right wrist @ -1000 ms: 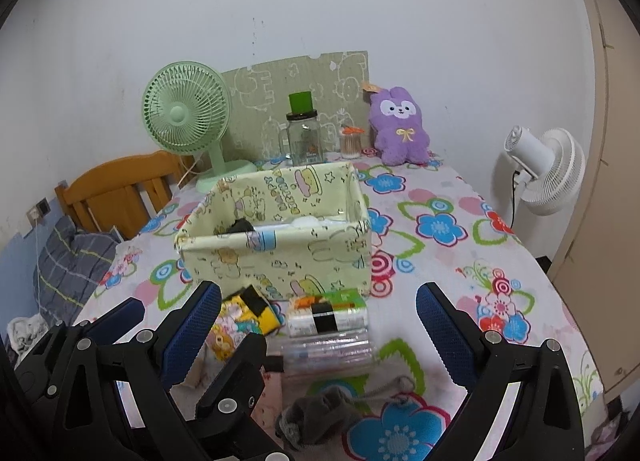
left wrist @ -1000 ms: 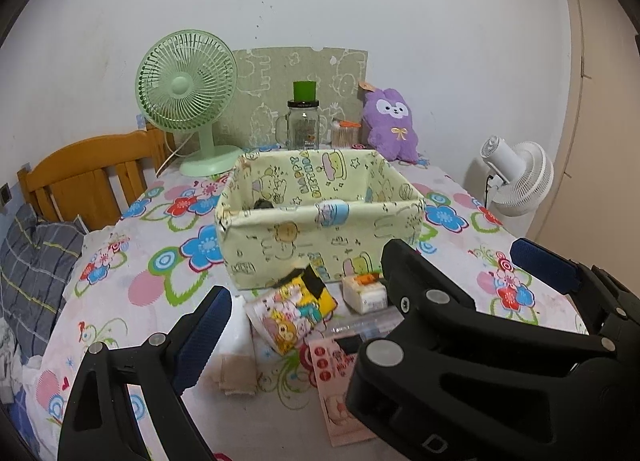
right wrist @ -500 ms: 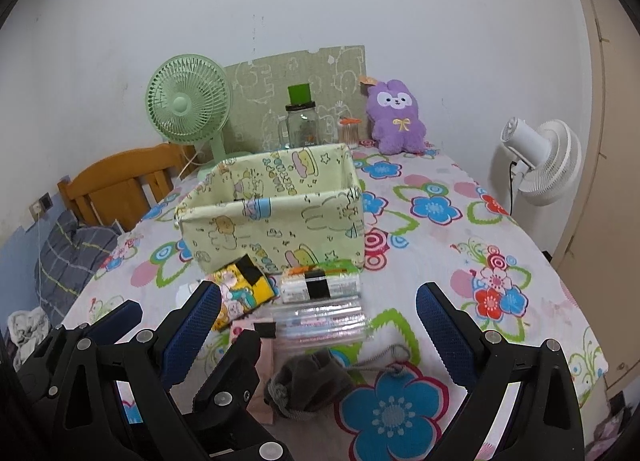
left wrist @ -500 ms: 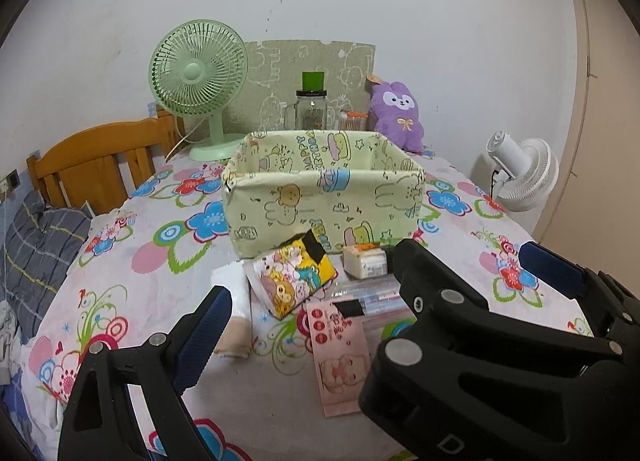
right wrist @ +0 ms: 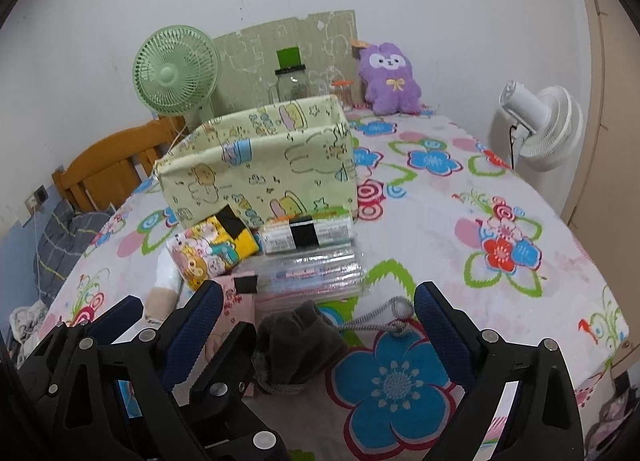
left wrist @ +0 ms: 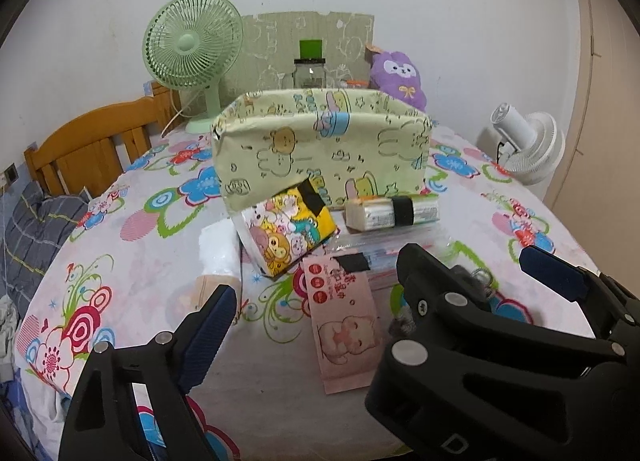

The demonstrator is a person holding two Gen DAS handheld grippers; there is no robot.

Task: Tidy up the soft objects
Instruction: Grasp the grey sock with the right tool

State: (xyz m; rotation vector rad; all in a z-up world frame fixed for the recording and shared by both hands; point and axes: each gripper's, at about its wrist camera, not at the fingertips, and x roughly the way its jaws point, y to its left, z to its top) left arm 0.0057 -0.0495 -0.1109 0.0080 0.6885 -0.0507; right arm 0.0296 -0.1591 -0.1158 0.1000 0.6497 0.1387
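Both tools have drawn back and dropped lower since a second ago, so the fabric bin [left wrist: 320, 149] looks farther. The left tool [left wrist: 376, 285], wide and empty, hovers over the pink tissue pack [left wrist: 344, 321]. The right tool [right wrist: 316, 325], also wide, frames the grey drawstring pouch [right wrist: 300, 345] on the surface [right wrist: 480, 189], likely next.

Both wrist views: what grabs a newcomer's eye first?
The pale green cartoon-print fabric bin sits mid-table on a loud flowered tablecloth. A heap of small packets lies at its near side, led by a yellow cartoon pack and a grey drawstring pouch. Against the back wall stand a mint desk fan and a purple plush bunny.
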